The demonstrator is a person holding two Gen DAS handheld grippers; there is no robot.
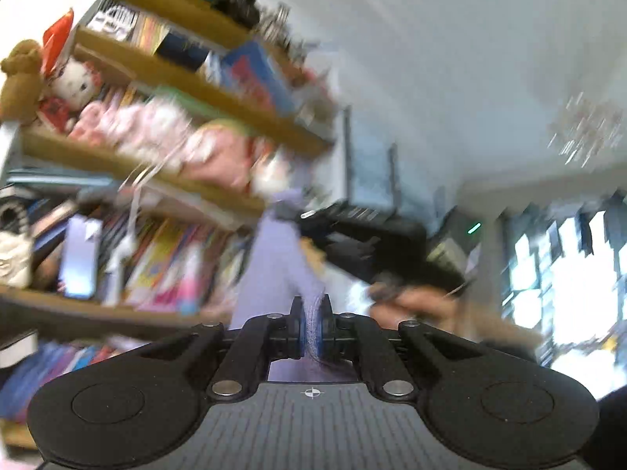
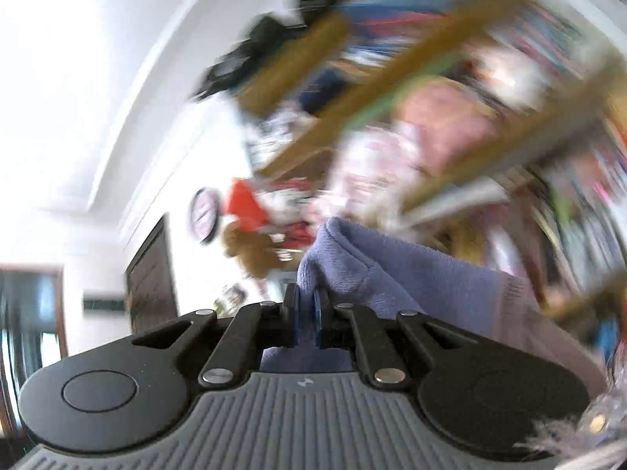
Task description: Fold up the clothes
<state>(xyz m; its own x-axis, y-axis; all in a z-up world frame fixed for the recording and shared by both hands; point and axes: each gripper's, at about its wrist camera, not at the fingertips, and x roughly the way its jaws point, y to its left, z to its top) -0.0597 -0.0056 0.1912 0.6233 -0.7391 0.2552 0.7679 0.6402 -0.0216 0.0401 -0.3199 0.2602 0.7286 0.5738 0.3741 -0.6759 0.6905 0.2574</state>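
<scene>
My left gripper point(image 1: 312, 323) is clamped tight on a fold of lavender cloth point(image 1: 274, 270), the blue pads pinching a thin ribbed edge between them. From there the cloth rises in a soft, fuzzy strip toward my right gripper point(image 1: 345, 231), which shows blurred across the middle of the left wrist view with a hand point(image 1: 423, 305) below it. In the right wrist view my right gripper point(image 2: 307, 313) is likewise closed on the garment point(image 2: 411, 278): a rounded, bunched corner stands up just above the pads, and the rest drapes away to the right in a broad, smooth sweep. The fabric looks like a knit or fleece, pale purple, with a fine nap and a seam line near the fold. It hangs between the two grippers, in the air, in front of a wooden bookshelf point(image 1: 164, 66) crowded with books and plush toys point(image 1: 78, 82). Everything behind is smeared by motion.
</scene>
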